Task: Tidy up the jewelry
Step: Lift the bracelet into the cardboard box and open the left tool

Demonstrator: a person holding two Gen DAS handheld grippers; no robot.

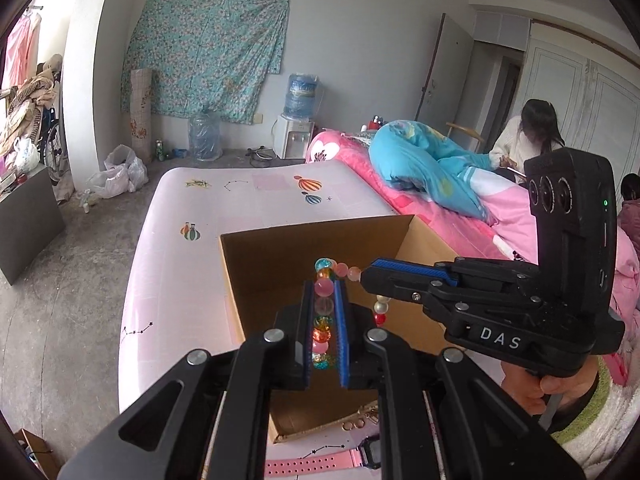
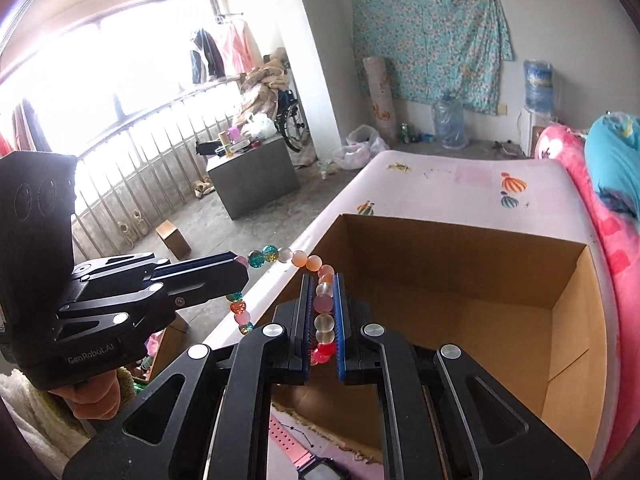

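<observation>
A bracelet of colourful glass beads [image 1: 323,312] is held in the air between both grippers, over the near edge of an open cardboard box [image 1: 280,248]. My left gripper [image 1: 324,286] is shut on one side of the bracelet. My right gripper [image 1: 366,276] comes in from the right and is shut on the other side. In the right wrist view the right gripper [image 2: 323,280] clamps the bracelet [image 2: 324,320] and the left gripper [image 2: 242,268] holds its far end beside the box [image 2: 460,264]. A pink digital watch [image 1: 320,460] lies on the bed in front of the box.
The box stands on a pink bed sheet [image 1: 240,200] printed with balloons. A gold trinket [image 1: 360,420] lies by the box's near corner. A blue blanket [image 1: 424,160] and seated people [image 1: 528,136] are at the right. A grey cabinet [image 2: 252,176] stands on the floor.
</observation>
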